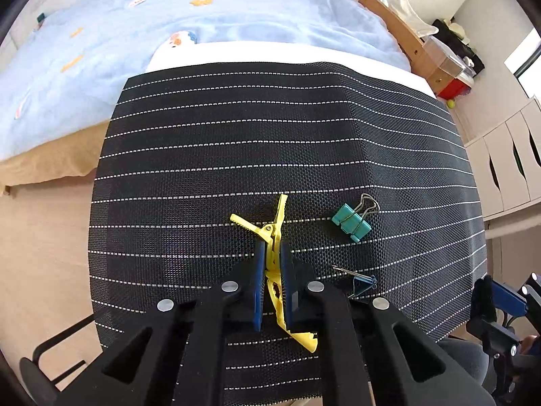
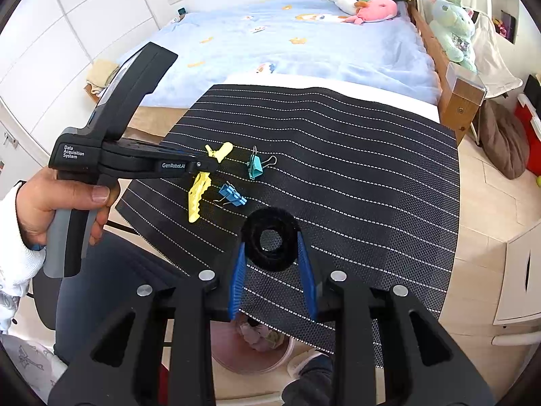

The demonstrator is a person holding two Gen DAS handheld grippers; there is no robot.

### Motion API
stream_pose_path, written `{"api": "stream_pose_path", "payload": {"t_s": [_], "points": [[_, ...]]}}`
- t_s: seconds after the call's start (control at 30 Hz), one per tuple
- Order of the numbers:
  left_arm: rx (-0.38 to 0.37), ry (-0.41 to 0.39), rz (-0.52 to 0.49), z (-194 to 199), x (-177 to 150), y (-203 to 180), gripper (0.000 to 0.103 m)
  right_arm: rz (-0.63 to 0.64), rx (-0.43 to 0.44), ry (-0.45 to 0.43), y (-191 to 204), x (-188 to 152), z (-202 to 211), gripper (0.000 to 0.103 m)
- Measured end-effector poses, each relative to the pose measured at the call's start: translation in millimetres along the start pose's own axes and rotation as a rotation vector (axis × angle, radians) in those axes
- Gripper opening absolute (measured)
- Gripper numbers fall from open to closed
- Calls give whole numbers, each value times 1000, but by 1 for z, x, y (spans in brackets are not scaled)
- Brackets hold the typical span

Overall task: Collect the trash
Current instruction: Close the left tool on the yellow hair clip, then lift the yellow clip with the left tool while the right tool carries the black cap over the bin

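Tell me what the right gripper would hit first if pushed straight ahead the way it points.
Probably the blue binder clip, just beyond the black ring held by the right gripper; depth is uncertain.

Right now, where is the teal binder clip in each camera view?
Left wrist view: the teal binder clip lies right of centre on the striped mat, to the right of the yellow clip.
Right wrist view: the teal binder clip sits left of centre on the mat, again right of the yellow clip.
Shared landmark: the yellow clip.
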State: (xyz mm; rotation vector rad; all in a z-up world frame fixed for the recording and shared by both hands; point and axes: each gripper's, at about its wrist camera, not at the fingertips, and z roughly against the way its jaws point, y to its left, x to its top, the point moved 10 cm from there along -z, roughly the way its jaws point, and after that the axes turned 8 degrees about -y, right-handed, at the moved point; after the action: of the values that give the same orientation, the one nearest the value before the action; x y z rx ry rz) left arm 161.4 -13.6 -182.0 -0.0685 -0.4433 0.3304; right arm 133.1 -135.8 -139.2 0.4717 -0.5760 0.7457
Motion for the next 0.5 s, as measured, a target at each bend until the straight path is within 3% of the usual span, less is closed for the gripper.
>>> {"api": "stream_pose_path", "payload": {"t_s": [0.5], "points": [[-112,-167,-176,51,-4,-10,8,11,-5,-33,12,7,11,29]]}}
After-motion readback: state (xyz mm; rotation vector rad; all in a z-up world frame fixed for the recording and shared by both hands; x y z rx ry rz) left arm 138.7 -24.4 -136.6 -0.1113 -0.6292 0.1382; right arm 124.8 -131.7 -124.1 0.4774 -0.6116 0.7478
